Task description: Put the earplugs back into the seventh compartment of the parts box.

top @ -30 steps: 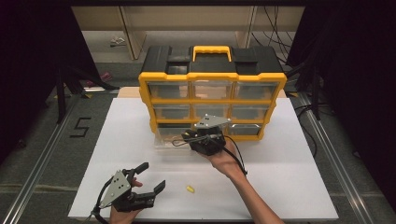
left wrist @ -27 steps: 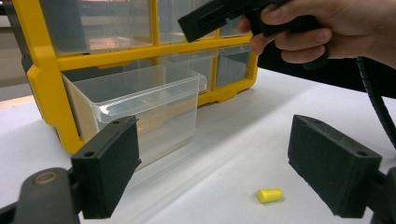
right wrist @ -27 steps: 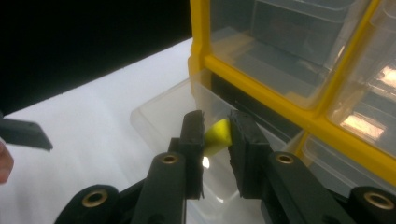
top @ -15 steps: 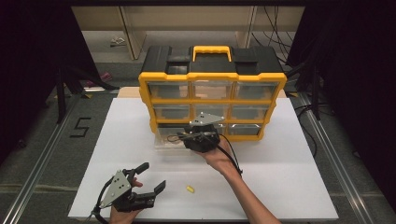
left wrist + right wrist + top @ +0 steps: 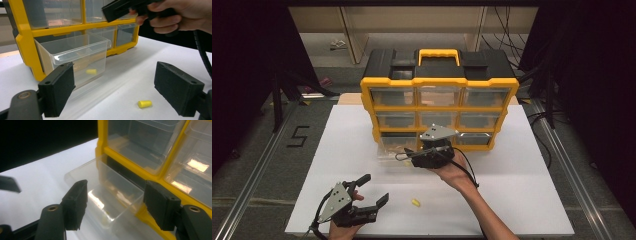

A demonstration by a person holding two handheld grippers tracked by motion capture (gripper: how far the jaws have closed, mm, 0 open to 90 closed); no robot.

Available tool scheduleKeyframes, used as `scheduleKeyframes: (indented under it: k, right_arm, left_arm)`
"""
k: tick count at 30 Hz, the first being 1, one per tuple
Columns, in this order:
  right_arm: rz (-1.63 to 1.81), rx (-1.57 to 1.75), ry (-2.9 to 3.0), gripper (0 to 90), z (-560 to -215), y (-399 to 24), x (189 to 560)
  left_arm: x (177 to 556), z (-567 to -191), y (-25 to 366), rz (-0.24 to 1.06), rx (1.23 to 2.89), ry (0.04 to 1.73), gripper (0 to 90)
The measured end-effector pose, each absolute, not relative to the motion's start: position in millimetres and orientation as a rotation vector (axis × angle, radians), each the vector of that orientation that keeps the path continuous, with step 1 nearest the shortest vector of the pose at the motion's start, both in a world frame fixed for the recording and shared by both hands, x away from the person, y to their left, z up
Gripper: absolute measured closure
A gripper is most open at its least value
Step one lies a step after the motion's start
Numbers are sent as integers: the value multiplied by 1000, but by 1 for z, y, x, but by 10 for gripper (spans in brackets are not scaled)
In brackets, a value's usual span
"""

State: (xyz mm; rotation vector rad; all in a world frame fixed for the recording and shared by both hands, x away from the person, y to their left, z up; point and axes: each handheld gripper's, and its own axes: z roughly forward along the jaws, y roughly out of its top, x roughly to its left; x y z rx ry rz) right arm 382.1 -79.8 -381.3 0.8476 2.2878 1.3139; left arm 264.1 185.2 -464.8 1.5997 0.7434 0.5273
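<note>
Right gripper [image 5: 404,156], jaws apart, has been moved slightly left toward the pulled-out clear drawer [image 5: 393,149] of the yellow organizer [image 5: 439,85]; the left gripper [image 5: 374,190], also spread, is unchanged near the table's [image 5: 522,200] front edge. Two yellow earplugs are counted: one in the drawer [image 5: 91,71], one on the table [image 5: 415,202]. Nine drawers are seen.

Both grippers, left gripper [image 5: 373,191] and right gripper [image 5: 403,156], are showing black jaws, grey three-cornered plates, trailing black cables.

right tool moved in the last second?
Yes. In the high view the right tool has crept slightly left and toward the yellow organizer, its open jaws over the pulled-out drawer.
</note>
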Motion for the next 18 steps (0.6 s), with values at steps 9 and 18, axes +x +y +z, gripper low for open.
scheduleKeyframes:
  k: [9, 18]
  right_arm:
    - [1367, 792, 2297, 333, -375, -91, 355]
    - [1370, 743, 2292, 312, -374, -98, 334]
  left_arm:
    - [263, -465, 185, 530, 1594, 744, 167]
    - [263, -465, 184, 527, 1598, 741, 166]
